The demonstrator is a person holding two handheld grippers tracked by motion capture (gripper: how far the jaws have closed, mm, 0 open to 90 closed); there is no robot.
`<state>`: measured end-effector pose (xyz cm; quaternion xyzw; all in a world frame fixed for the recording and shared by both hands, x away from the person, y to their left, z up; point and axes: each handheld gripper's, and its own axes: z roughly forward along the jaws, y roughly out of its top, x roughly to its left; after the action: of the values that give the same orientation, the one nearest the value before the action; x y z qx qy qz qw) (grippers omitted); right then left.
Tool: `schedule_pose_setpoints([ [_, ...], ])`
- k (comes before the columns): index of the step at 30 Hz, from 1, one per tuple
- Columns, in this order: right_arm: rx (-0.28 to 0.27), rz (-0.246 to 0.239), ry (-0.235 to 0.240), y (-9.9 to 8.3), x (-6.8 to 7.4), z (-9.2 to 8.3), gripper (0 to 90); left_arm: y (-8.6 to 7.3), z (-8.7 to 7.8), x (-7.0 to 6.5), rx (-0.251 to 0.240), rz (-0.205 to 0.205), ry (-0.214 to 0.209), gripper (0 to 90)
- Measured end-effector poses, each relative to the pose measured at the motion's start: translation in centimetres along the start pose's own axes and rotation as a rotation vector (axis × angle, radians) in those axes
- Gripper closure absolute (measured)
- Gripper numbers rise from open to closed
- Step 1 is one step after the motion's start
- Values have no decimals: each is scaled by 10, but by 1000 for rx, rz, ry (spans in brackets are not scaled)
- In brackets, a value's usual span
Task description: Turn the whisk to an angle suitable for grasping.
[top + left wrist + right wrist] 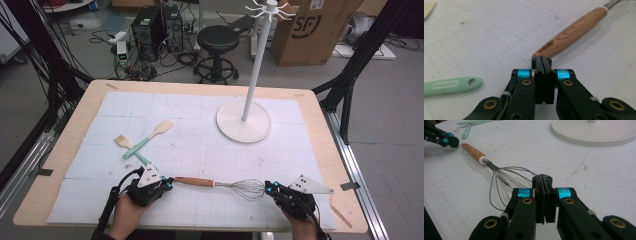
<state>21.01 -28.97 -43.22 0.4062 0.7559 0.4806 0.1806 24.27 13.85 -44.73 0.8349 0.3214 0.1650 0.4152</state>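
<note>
Two closed grippers flank a wooden-handled wire whisk lying on the white gridded mat.

The left gripper, jaws pressed together on nothing, sits with its tips just at the butt of the whisk's wooden handle; in the left gripper view the handle runs away ahead and to the right of the jaws, and the end of a mint-green silicone-handled spatula lies off to their left. In the high view two such spatulas with pale wooden blades lie crossed just beyond this gripper. The right gripper, also clenched empty, rests beside the whisk's wire loops. Beyond it and slightly left stands a white hanging stand with a round base.
</note>
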Motion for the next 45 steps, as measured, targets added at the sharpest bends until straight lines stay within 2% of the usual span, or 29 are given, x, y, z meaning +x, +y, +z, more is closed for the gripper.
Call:
schedule_pose_setpoints([
  [9, -3, 4, 3, -1, -1, 0, 892, 8, 14, -2, 9, 15, 31, 895],
  [17, -3, 5, 13, -2, 0, -2, 892, 28, 32, 0, 17, 31, 70, 895],
  [23, -3, 6, 32, -3, 1, -3, 892, 40, 42, 6, 18, 21, 95, 894],
  [28, 6, -7, 50, -4, 4, -4, 892, 41, 50, 12, 10, -12, 111, 894],
  [33, -15, -14, 59, -5, 5, -4, 892, 41, 47, 15, 10, -17, 117, 885],
  [36, -34, -15, 54, -3, 6, -6, 874, 41, 36, 17, -28, -35, 102, 880],
  [39, -54, -14, 43, -1, 6, -8, 812, 35, 20, 22, -101, -78, 67, 873],
  [43, -75, 10, 22, 4, 4, -9, 626, 21, -7, 35, -216, -134, 44, 825],
  [45, -88, 21, 5, 7, 3, -9, 529, 13, -24, 44, -284, -143, 32, 781],
])
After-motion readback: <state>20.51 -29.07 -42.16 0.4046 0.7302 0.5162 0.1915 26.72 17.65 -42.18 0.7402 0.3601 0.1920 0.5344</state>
